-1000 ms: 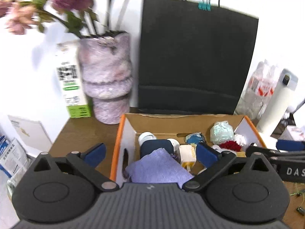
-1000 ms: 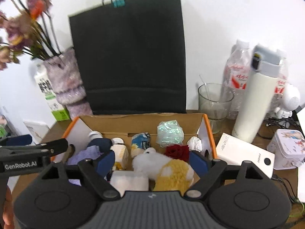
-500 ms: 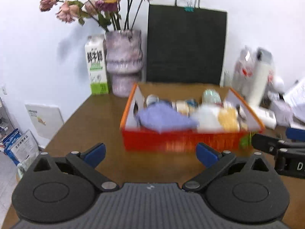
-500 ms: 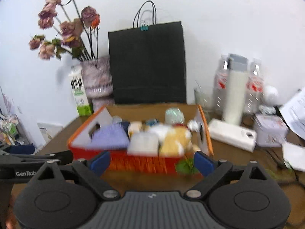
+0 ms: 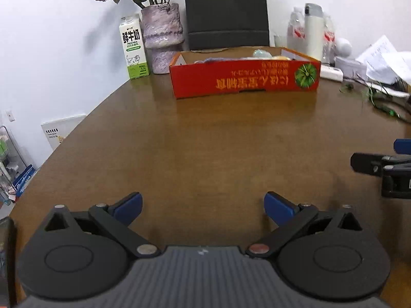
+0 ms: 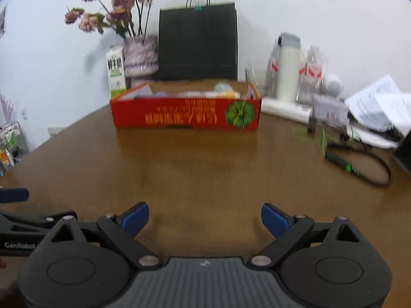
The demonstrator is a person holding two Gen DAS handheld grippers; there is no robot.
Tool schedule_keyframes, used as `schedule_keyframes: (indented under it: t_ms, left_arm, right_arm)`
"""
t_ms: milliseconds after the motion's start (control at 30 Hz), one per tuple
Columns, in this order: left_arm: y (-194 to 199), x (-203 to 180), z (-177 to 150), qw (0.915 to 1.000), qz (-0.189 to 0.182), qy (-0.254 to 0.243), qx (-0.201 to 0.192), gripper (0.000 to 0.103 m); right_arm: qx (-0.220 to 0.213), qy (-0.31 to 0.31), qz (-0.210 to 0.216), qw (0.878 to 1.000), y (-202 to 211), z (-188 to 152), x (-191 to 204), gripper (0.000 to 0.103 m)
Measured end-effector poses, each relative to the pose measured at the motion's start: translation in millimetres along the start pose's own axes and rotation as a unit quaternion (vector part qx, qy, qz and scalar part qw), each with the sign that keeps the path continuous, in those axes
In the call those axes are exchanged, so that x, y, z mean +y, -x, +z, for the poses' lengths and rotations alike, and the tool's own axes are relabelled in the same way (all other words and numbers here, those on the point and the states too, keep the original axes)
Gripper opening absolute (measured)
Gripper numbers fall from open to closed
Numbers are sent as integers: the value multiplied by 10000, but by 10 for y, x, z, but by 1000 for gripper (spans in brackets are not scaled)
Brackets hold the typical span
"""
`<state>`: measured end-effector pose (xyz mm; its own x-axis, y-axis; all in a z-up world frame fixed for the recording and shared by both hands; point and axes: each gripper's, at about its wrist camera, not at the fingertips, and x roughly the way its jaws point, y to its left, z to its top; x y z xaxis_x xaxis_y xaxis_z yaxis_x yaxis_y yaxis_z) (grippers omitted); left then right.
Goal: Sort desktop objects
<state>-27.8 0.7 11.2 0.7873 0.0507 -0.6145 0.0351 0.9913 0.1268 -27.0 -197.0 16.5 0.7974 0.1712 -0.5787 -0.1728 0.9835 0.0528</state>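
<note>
A red cardboard box (image 5: 244, 78) stands at the far side of the brown table (image 5: 205, 141), with several small objects showing just over its rim. It also shows in the right wrist view (image 6: 185, 114). My left gripper (image 5: 203, 209) is open and empty, low over the table's near part, far from the box. My right gripper (image 6: 204, 218) is open and empty too, also well back from the box. The right gripper shows at the right edge of the left wrist view (image 5: 385, 166). The left gripper shows at the left edge of the right wrist view (image 6: 15, 220).
Behind the box stand a black paper bag (image 5: 227, 12), a vase with dried flowers (image 5: 163, 36) and a milk carton (image 5: 133, 48). A white bottle (image 5: 313, 30), papers (image 5: 385, 61) and cables (image 6: 359, 159) crowd the right side.
Both grippers have pulled back and down from over the box to low over the near table. The box now looks far away and its contents are mostly hidden by its front wall.
</note>
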Motion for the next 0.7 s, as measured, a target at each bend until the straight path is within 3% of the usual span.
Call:
schedule_keyframes:
  t_ms: [133, 200, 300, 700]
  left_arm:
    - [7, -19, -21, 10000, -59, -26, -43, 103]
    - [-57, -37, 10, 9998, -192, -5, 50, 103]
    - [-167, 12, 65, 9984, -415, 321, 196, 103]
    - [-372, 65, 197, 9975, -116, 670, 193, 103]
  right_arm:
    - [136, -141, 0, 9998, -6, -93, 2, 97]
    - [211, 5, -119, 9997, -52, -96, 52, 103]
    - [349, 166, -223, 9990, -164, -70, 103, 103]
    - [405, 130, -154, 9990, -479, 137, 113, 103]
